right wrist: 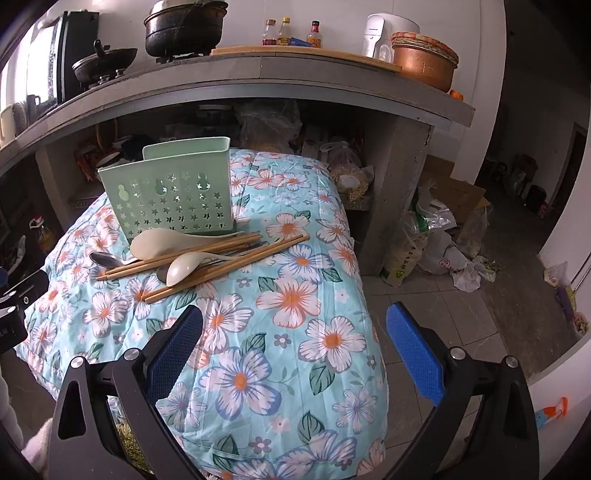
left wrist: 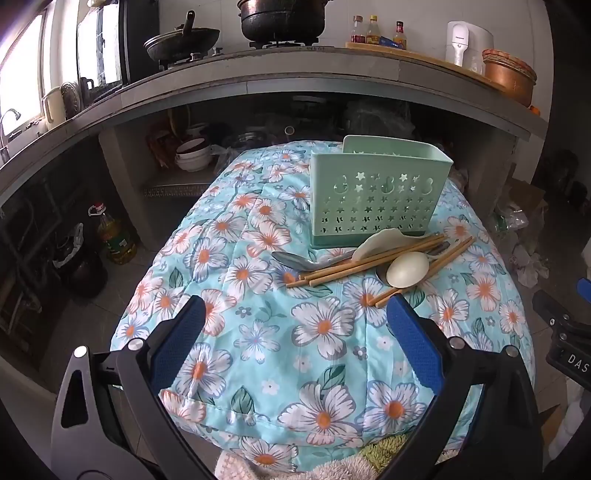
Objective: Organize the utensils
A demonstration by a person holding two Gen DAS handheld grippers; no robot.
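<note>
L gripper [left wrist: 295, 306] is spread wide, nothing between its blue pads [left wrist: 177, 343], hovering over the near part of the floral quilt [left wrist: 258, 332] w/ the utensil pile just ahead of its right fingertip. Left to right on the quilt, in left wrist view: a metal spoon [left wrist: 295, 260] lies bowl-left, its handle running under the pile; next the wooden chopsticks [left wrist: 369, 262], several lying roughly parallel and slanting up toward the right, tips pointing near-left; a flat cream spoon [left wrist: 376, 240] rests on top of them, touching the base of the holder; then a cream spoon w/ rounded bowl [left wrist: 408, 269] sits bowl-down over the sticks, w/ a second metal bowl edge peeking out beside it, too hidden to say more. Behind the pile stands the mint-green utensil holder [left wrist: 376, 199], upright, perforated w/ stars, its front compartment looks empty from this angle; the back section can't be seen into. At far right edge a bit of the other gripper's black body shows. R gripper [right wrist: 295, 321] is likewise wide apart and grips nothing, hanging over the quilt's right-hand near edge, its right finger out past the quilt above the tiled floor [right wrist: 424, 306]; in its view the holder [right wrist: 173, 199] and pile sit up-left, well apart from the fingers. Counter w/ pots [right wrist: 184, 29] runs behind everything.
</note>
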